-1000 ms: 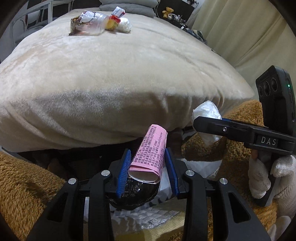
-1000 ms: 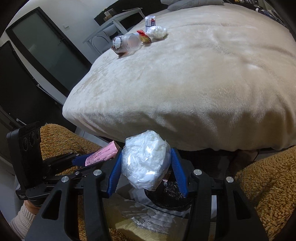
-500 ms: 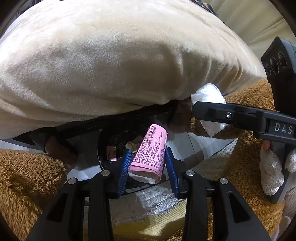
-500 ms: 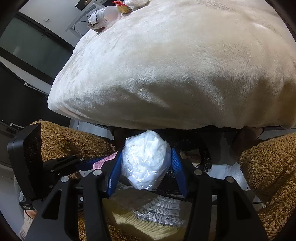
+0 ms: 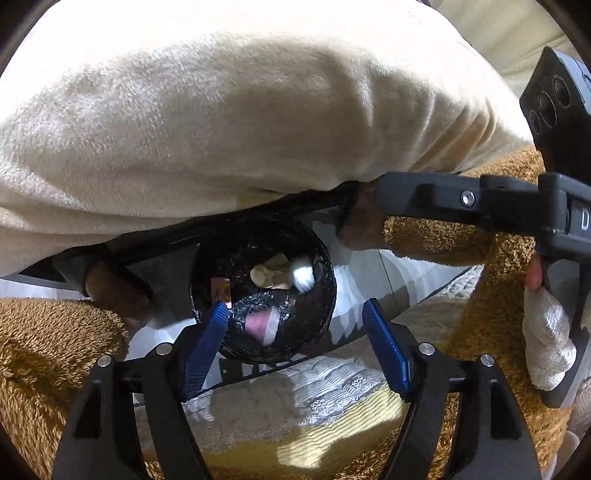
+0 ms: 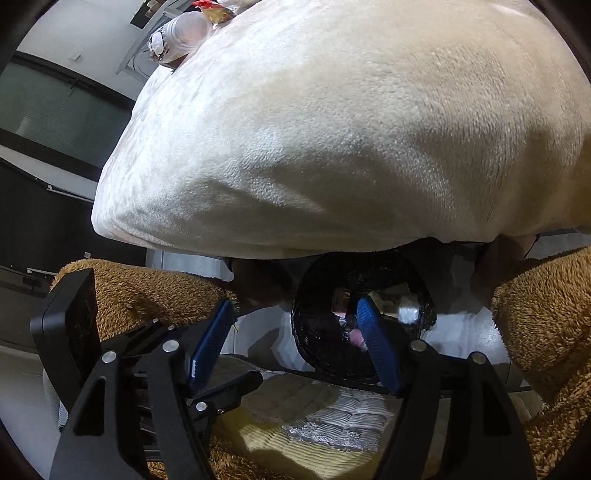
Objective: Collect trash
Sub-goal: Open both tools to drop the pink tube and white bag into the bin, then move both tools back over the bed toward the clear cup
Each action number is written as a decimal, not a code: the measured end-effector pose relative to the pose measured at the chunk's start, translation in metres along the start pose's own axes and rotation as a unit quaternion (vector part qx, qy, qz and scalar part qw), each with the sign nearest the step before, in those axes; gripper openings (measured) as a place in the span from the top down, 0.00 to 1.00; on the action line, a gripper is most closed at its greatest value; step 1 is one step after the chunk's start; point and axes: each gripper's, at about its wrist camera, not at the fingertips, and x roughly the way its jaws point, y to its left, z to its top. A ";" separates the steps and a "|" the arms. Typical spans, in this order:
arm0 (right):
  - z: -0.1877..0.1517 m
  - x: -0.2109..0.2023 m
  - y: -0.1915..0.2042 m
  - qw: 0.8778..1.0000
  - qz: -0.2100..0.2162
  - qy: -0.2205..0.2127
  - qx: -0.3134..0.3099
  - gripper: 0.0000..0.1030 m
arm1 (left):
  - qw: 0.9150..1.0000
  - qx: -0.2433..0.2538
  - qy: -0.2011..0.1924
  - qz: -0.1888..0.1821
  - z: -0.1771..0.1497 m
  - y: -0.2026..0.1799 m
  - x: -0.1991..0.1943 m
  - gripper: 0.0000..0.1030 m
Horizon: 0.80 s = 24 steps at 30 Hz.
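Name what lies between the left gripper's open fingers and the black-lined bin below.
Only air: in the left wrist view the left gripper hangs open above the bin, the pink packet already inside.

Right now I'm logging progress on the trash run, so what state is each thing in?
Left gripper: open, empty, above the bin.
Right gripper: open, empty.
Bin: black-lined, uncovered, trash inside.
Pink wrapper: in the bin, blurred.
White wad: in the bin.
Bottle: lying on the blanket, not yet collected.
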 end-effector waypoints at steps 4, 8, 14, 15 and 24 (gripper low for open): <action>-0.001 -0.008 0.004 1.000 0.004 -0.018 -0.015 0.32 | 1.000 -0.004 -0.022 0.003 0.001 0.002 -0.009 0.28; -0.005 -0.026 0.009 0.998 0.017 -0.057 -0.032 0.32 | 0.997 -0.010 -0.073 0.014 -0.001 0.002 -0.030 0.28; -0.014 -0.057 0.026 0.988 0.030 -0.126 -0.085 0.32 | 0.985 -0.026 -0.170 0.004 -0.012 0.013 -0.071 0.28; -0.015 -0.062 0.029 0.985 0.033 -0.138 -0.094 0.32 | 0.982 -0.028 -0.185 0.001 -0.014 0.014 -0.077 0.28; -0.002 -0.112 0.043 0.964 0.032 -0.214 -0.158 0.32 | 0.970 -0.033 -0.239 -0.007 -0.002 0.028 -0.108 0.28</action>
